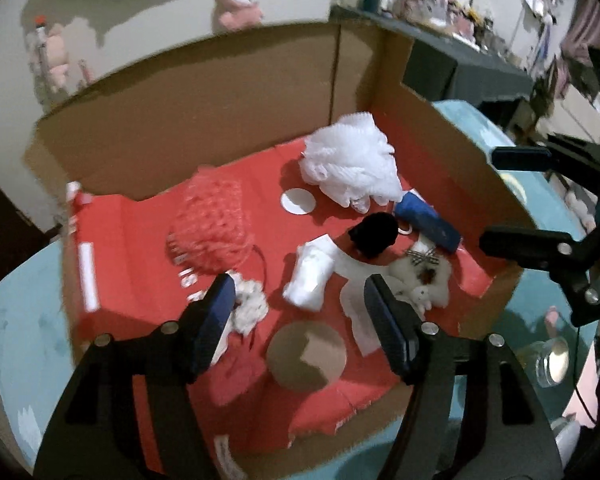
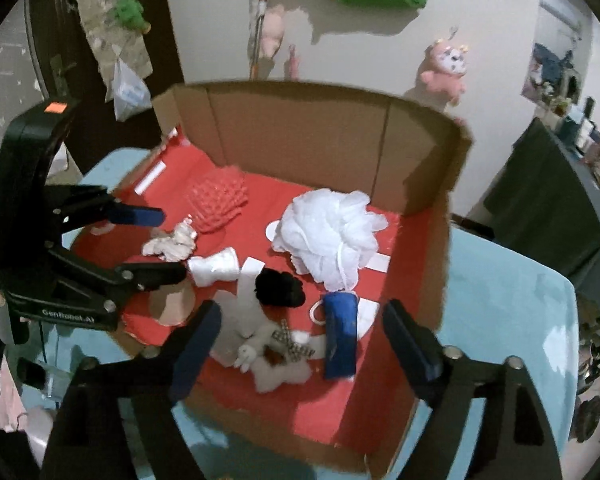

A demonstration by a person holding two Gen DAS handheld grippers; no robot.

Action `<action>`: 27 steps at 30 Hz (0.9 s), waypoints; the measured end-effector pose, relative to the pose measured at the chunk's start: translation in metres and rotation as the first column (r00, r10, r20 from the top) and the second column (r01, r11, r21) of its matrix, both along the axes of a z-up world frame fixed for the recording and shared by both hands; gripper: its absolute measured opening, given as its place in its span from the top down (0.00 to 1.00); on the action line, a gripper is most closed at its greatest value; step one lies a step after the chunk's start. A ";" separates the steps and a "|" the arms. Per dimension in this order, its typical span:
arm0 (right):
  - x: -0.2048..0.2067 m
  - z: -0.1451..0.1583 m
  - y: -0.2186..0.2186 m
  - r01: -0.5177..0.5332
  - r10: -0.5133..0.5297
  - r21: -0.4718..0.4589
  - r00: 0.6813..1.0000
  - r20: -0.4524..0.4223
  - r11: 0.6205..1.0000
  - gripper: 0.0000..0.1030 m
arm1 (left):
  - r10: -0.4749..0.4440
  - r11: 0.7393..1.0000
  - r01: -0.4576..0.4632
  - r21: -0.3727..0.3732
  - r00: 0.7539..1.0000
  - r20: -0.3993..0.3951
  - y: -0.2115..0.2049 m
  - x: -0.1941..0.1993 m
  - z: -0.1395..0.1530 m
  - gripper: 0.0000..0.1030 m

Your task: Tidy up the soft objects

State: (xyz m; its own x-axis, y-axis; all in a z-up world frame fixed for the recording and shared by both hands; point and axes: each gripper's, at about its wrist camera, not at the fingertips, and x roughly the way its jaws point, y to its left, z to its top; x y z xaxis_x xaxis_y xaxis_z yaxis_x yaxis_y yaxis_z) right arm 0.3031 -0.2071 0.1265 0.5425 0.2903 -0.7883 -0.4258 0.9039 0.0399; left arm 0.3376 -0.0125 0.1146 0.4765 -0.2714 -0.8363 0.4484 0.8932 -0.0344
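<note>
Fingers [image 1: 216, 312] of the left gripper [image 1: 300, 320] stand spread wide, gripping nothing, tilted down over the lower middle of the frame above a cardboard box [image 1: 204, 108]. The right gripper [image 2: 300, 344] also has its fingers [image 2: 198, 344] parted and empty, angled down over the box's near edge.

Inside the box, on its red floor, lie the soft things: a white mesh sponge [image 1: 352, 160] at centre right, a pink knitted piece [image 1: 212, 228] to its left, a black pompom [image 1: 374, 234], a blue roll [image 1: 428, 222], a white plush toy [image 1: 420, 280] and a white packet [image 1: 310, 276].

The box sits on a pale blue surface [image 2: 512, 304].
</note>
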 end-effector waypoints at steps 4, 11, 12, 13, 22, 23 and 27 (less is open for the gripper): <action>-0.029 0.008 0.005 0.046 -0.044 -0.020 0.996 0.075 0.999 0.03 | 0.037 0.999 -0.036 -0.014 0.996 0.081 0.010 -0.024 0.013 0.29; -0.063 0.004 0.010 0.125 -0.116 -0.049 0.982 0.151 0.991 0.00 | 0.141 0.989 -0.130 -0.070 0.971 0.193 0.032 -0.060 0.023 0.27; -0.066 0.002 0.010 0.137 -0.127 -0.055 0.979 0.158 0.989 0.00 | 0.149 0.988 -0.136 -0.074 0.967 0.205 0.033 -0.062 0.023 0.27; -0.070 0.001 0.010 0.148 -0.137 -0.056 0.977 0.165 0.987 0.00 | 0.157 0.987 -0.143 -0.078 0.964 0.216 0.035 -0.065 0.023 0.27; -0.090 -0.009 0.000 0.242 -0.229 -0.044 0.953 0.197 0.969 0.00 | 0.205 0.974 -0.177 -0.139 0.952 0.228 0.047 -0.088 0.023 0.27; -0.091 -0.010 -0.001 0.248 -0.236 -0.040 0.951 0.198 0.968 0.00 | 0.205 0.974 -0.174 -0.148 0.952 0.228 0.047 -0.091 0.024 0.27; -0.094 -0.017 -0.005 0.272 -0.261 -0.029 0.945 0.197 0.962 0.00 | 0.232 0.969 -0.202 -0.143 0.944 0.234 0.047 -0.103 0.022 0.27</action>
